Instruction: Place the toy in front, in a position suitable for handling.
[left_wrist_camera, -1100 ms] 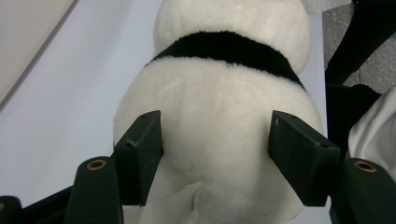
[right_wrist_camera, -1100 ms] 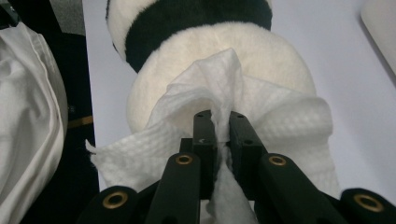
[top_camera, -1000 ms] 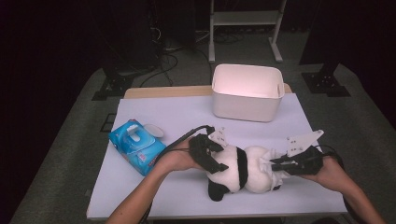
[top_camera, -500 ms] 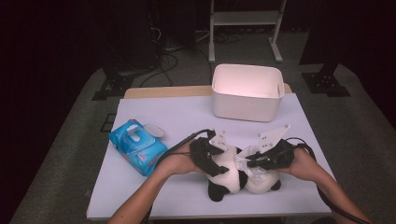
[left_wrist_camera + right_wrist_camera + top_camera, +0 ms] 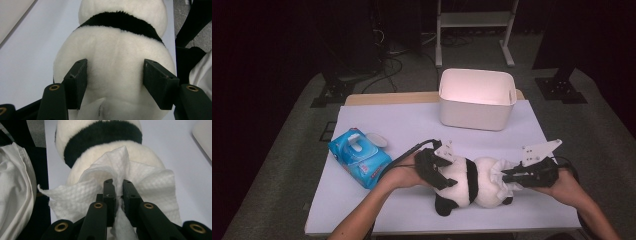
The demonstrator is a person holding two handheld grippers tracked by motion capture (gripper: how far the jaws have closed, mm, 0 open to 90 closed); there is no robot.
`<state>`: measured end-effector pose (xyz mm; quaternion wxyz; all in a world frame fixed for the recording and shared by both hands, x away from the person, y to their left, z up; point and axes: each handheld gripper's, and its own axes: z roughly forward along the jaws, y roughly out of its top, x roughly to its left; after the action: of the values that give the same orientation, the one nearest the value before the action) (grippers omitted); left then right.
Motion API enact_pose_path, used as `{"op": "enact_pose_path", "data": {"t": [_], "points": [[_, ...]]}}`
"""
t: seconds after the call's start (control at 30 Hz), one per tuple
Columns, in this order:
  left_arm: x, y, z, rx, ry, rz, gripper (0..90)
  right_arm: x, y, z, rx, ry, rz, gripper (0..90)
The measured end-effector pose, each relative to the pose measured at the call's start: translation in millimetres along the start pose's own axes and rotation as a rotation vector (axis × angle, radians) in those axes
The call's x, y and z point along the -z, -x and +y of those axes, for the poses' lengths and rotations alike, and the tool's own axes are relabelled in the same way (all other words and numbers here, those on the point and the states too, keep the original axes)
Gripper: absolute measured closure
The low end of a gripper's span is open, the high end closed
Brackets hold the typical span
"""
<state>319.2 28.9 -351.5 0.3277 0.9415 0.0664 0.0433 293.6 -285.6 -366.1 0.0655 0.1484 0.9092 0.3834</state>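
Both sets of fingers are busy on a fluffy black-and-white plush panda [image 5: 469,182], lying on its side at the near edge of the pale lavender tabletop [image 5: 412,125]. From the panda's nine o'clock the left gripper [image 5: 439,170] straddles the soft white rump, its jaws about half open with the flat black pads [image 5: 77,82] pressed into the fur on either side. From three o'clock the right gripper [image 5: 512,177] has its jaws nearly together, pinching a crumpled white wipe [image 5: 120,187] with a dimpled, woven texture; the wipe lies against the panda's rounded white body just below its black band. At ten o'clock from the toy sits a glossy blue soft pack of wet wipes [image 5: 359,157] with its white lid flipped open. At twelve o'clock, well apart, stands a smooth white rectangular plastic bin [image 5: 477,107]; I can't tell what is in it.
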Motion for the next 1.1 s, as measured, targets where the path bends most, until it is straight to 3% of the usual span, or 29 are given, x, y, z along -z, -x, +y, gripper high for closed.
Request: {"op": "enact_pose_path", "data": {"t": [0.23,0.33,0.67,0.93,1.1], "points": [[0.5,2.1,-3.1,0.005,0.012,0.005,37.2,8.7,2.5,-20.3,-0.053,0.004,-0.021,81.7],[0.9,2.2,-2.4,0.0,0.0,0.005,37.3,10.1,2.8,-20.9,-0.055,0.0,-0.024,81.7],[0.8,3.4,-3.1,0.003,0.003,0.01,37.3,-1.0,8.9,11.1,0.019,-0.02,-0.009,81.6],[0.8,5.5,-3.9,0.003,0.009,0.016,37.3,-25.6,7.4,43.6,0.086,-0.052,0.03,81.5],[1.8,5.4,-6.6,0.008,0.017,0.003,37.2,-34.2,3.5,48.1,0.096,-0.07,0.046,81.6]]}}
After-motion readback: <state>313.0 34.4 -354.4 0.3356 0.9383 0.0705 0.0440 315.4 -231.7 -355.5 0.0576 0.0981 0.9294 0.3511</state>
